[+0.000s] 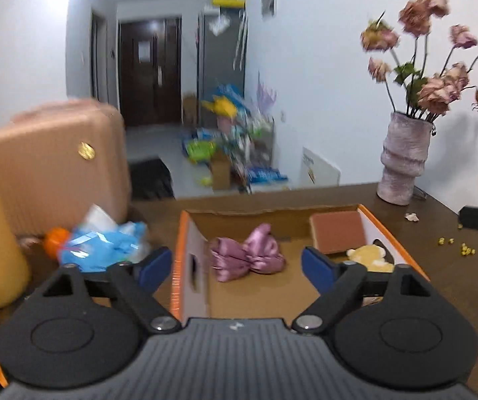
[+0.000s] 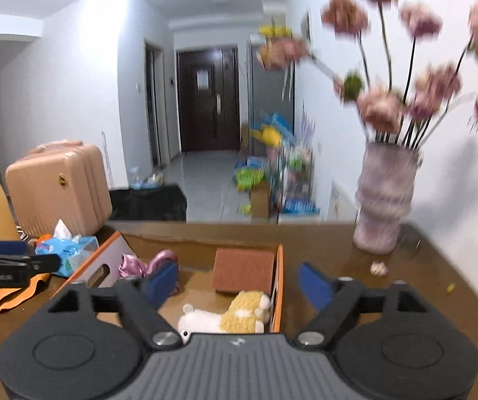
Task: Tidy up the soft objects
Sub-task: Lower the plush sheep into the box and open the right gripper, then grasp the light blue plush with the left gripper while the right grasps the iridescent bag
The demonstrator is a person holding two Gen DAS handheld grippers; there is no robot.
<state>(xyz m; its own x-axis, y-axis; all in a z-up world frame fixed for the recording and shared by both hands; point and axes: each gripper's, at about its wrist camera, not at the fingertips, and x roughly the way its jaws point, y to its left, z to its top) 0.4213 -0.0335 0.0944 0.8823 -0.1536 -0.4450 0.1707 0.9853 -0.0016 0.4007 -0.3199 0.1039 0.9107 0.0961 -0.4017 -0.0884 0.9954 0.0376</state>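
Both claws hovering spread, pinching nothing: left gripper (image 1: 237, 266), right gripper (image 2: 239, 283). Pink satin bow (image 1: 247, 253), plush toy (image 2: 225, 315), brown sponge (image 2: 243, 270) lying inside cardboard box (image 1: 189, 250), gathered there for tidying.

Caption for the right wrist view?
Open right gripper above cardboard box holding plush toy, brown block, pink bow.

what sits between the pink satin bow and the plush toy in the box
Only bare cardboard floor of the box separates the pink satin bow from the plush toy; the left wrist view shows it best.
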